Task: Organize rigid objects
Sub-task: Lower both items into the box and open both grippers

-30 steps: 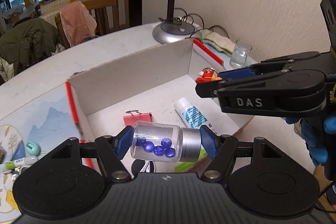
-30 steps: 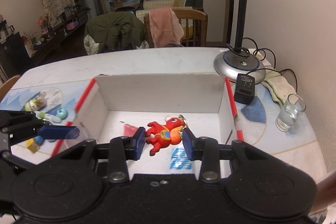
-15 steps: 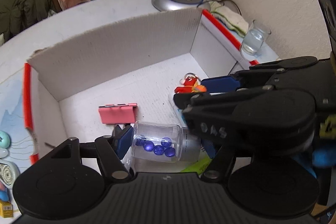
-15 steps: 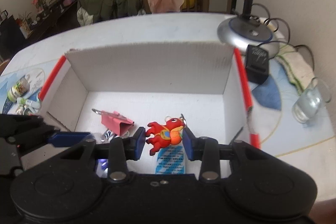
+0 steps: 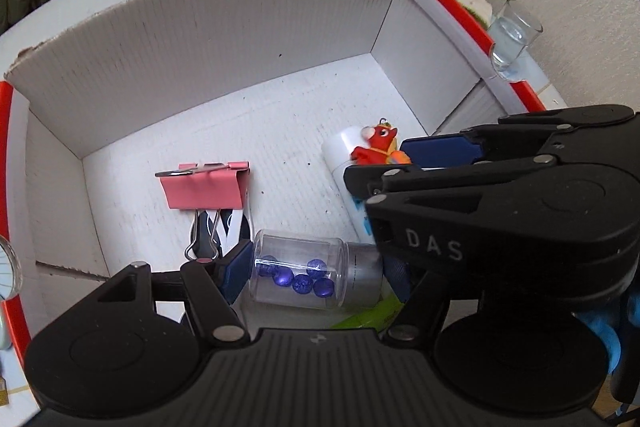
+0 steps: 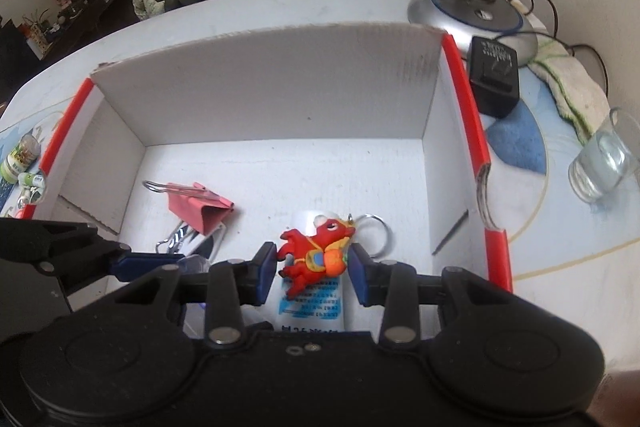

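My left gripper [image 5: 316, 273] is shut on a clear jar [image 5: 298, 273] of blue beads with a silver lid, held on its side low inside the white cardboard box [image 5: 208, 27]. My right gripper [image 6: 314, 269] is shut on a red toy keychain [image 6: 316, 253] and holds it just above a white tube [image 6: 312, 303] lying on the box floor. The right gripper also shows in the left wrist view [image 5: 404, 167], to the right of the jar, with the toy [image 5: 378, 147] in it. A pink binder clip [image 5: 206, 187] lies on the box floor to the left.
The box has red edge strips [image 6: 466, 99]. A small glass of water [image 6: 604, 163] stands right of the box. A black adapter [image 6: 494, 77] and a lamp base [image 6: 472, 17] sit behind it on the right. Small bottles [image 6: 20, 157] lie left of the box.
Both grippers have moved forward and down into the box with their objects. The jar and the red toy now hang close to the box floor.
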The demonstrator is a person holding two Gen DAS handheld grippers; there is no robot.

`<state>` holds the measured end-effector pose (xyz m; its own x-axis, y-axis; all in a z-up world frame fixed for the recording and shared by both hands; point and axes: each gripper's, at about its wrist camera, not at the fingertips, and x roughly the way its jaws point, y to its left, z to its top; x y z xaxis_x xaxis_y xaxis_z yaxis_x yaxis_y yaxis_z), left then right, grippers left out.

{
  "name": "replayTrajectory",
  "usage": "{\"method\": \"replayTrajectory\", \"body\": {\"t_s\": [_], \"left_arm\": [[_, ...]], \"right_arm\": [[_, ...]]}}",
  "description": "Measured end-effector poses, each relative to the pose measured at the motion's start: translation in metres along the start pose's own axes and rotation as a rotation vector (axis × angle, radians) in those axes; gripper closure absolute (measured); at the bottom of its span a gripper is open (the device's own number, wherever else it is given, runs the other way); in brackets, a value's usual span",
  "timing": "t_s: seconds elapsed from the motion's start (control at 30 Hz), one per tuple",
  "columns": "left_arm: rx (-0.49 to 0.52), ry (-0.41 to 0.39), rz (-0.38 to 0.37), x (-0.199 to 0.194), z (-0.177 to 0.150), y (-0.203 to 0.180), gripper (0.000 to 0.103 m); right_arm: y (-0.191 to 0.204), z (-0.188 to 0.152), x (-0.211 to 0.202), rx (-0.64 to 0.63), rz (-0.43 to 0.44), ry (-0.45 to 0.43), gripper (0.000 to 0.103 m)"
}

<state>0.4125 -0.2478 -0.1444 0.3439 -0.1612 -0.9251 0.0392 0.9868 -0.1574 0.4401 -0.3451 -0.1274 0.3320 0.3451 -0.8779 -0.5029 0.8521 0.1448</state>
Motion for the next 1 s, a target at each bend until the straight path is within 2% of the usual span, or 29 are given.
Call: {"method": "replayTrajectory", "body": {"t_s": [0.2, 0.3, 0.4, 0.63, 1.0], "left_arm": [[0.025, 0.072, 0.003, 0.009, 0.003, -0.004, 0.035], [0.015, 0.063, 0.005, 0.008, 0.003, -0.002, 0.035], [0.009, 0.036, 0.008, 0.004, 0.001, -0.002, 0.027], [0.001, -0.046, -0.002, -0.02, -0.005, -0.002, 0.027], [-0.01, -0.193, 0.005, -0.071, -0.03, 0.003, 0.027]], "right_arm": [[0.001, 0.0, 0.002, 0.005, 0.004, 0.013, 0.064], [0.001, -0.001, 0.001, 0.011, 0.007, 0.016, 0.063], [0.0, 0.0, -0.004, 0.024, 0.014, 0.005, 0.058], [0.001, -0.004, -0.022, 0.046, 0.031, -0.04, 0.048], [0.019, -0.012, -0.057, 0.043, 0.048, -0.12, 0.042]]}}
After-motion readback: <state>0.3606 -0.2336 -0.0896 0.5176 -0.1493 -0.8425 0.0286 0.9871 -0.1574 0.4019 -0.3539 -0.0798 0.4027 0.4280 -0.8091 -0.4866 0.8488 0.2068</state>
